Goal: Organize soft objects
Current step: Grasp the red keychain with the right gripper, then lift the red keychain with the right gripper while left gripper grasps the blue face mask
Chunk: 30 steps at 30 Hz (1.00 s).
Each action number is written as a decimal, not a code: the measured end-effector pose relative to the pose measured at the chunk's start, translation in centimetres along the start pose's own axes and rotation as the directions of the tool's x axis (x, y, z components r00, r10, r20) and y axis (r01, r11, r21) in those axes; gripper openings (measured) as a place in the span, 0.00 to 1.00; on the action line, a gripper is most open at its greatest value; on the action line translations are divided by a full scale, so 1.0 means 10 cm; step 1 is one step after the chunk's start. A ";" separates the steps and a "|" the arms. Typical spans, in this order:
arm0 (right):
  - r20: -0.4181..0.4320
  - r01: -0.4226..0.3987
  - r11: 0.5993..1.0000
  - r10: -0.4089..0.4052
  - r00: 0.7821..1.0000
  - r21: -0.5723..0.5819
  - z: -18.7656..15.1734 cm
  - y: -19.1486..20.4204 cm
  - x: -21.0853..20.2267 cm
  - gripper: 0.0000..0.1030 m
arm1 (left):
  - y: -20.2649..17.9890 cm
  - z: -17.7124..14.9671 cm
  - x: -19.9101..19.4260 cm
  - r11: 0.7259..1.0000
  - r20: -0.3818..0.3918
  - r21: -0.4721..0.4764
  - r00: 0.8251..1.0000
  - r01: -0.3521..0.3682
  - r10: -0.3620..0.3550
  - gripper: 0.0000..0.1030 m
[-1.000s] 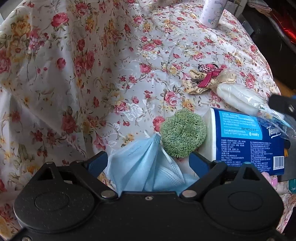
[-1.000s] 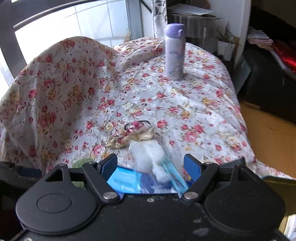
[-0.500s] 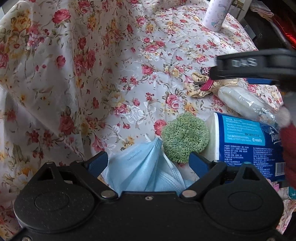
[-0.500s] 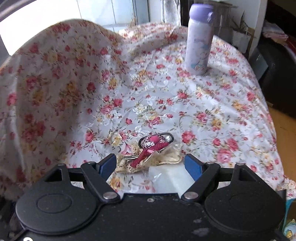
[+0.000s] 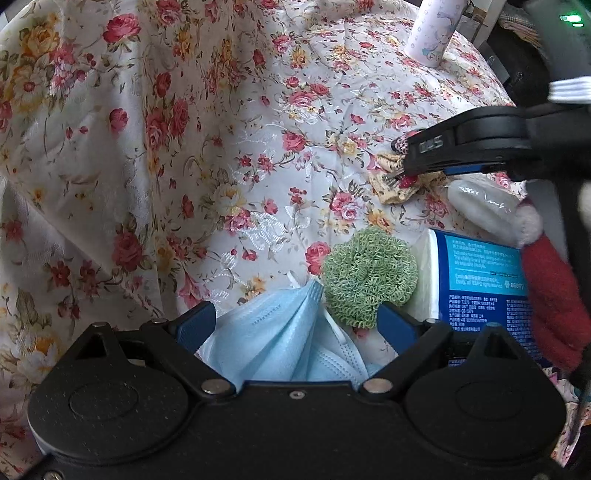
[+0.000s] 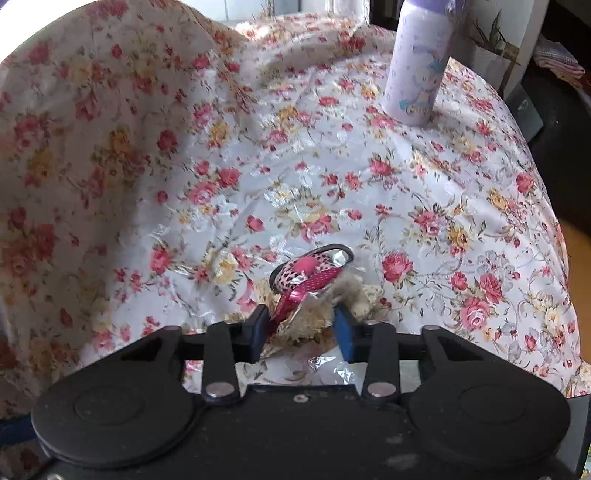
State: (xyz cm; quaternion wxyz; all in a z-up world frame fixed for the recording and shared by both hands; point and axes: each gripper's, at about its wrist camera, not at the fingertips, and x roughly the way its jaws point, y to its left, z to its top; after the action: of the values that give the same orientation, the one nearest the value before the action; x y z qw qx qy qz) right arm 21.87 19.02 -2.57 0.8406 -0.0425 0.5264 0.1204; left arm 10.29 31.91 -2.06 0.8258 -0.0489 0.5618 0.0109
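Observation:
My right gripper (image 6: pixel 301 326) has closed on a cream scrunchie (image 6: pixel 310 325) with a pink spotted hair bow (image 6: pixel 314 277) lying on it; the same pair shows in the left wrist view (image 5: pixel 399 184) under the right gripper (image 5: pixel 402 168). My left gripper (image 5: pixel 295 321) is open, its fingers on either side of blue face masks (image 5: pixel 280 339). A green knitted scrubber (image 5: pixel 369 277) lies just beyond its right finger. A blue tissue pack (image 5: pixel 480 280) and a clear bag of white cotton (image 5: pixel 484 203) lie to the right.
A flowered cloth (image 6: pixel 258 147) covers the table and rises in a fold at the left. A lilac bottle (image 6: pixel 417 66) stands at the far side, also in the left wrist view (image 5: pixel 432 29). The table edge drops off at the right.
My right gripper moved forward and down over the scrunchie and bow, and its fingers closed from wide open onto them. The left gripper stayed open over the masks.

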 end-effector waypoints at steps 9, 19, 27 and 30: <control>0.109 -0.049 0.998 0.043 0.993 0.050 0.02 -0.16 -0.52 0.09 | 0.00 -0.02 -0.03 1.000 -0.001 -0.017 1.000 -0.024 0.024 0.88; 0.109 -0.041 0.997 0.034 0.993 0.058 -0.11 -0.22 -0.68 0.30 | 0.06 0.03 0.09 0.999 -0.103 -0.020 0.994 -0.035 0.033 0.88; 0.137 -0.066 0.997 0.061 0.989 0.029 -0.27 -0.20 -0.89 0.38 | 0.03 0.01 0.09 0.999 -0.128 0.008 0.991 -0.043 0.044 0.84; 0.144 -0.070 0.997 0.064 0.987 0.033 -0.33 -0.25 -0.98 0.38 | 0.02 0.00 0.08 0.999 -0.132 0.027 0.991 -0.033 0.036 0.84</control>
State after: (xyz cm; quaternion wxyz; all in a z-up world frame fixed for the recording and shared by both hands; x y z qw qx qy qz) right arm 15.49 14.38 4.58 0.8722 -0.0002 0.4682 0.1414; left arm 10.53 32.07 -2.78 0.7869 -0.0294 0.6162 0.0150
